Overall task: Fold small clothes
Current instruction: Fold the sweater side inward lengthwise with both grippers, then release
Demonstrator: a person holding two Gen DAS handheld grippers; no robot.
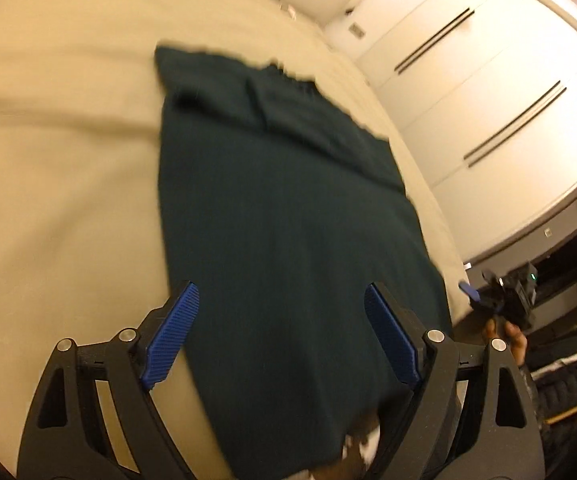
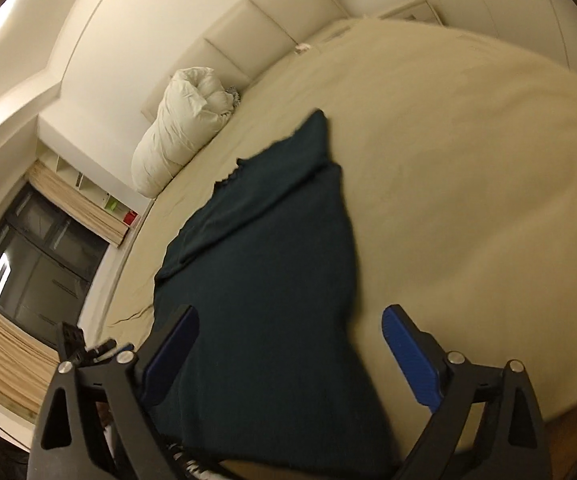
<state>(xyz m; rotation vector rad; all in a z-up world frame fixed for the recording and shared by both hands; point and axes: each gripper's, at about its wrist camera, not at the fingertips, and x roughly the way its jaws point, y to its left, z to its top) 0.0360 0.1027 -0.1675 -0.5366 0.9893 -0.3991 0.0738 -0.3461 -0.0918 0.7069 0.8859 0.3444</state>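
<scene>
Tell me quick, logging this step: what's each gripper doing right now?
Left gripper: open, holding nothing, above the dark green garment.
Right gripper: open, holding nothing, above the same garment.

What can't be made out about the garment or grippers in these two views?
- Garment type: both views, motion blur; far end is bunched.
- Garment's near hem: both views, cut off by the bottom edge and hidden behind the gripper frames.
- Patterned item under the hem: left view, mostly covered.
- Right gripper jaws: left view, small, blurred.
</scene>
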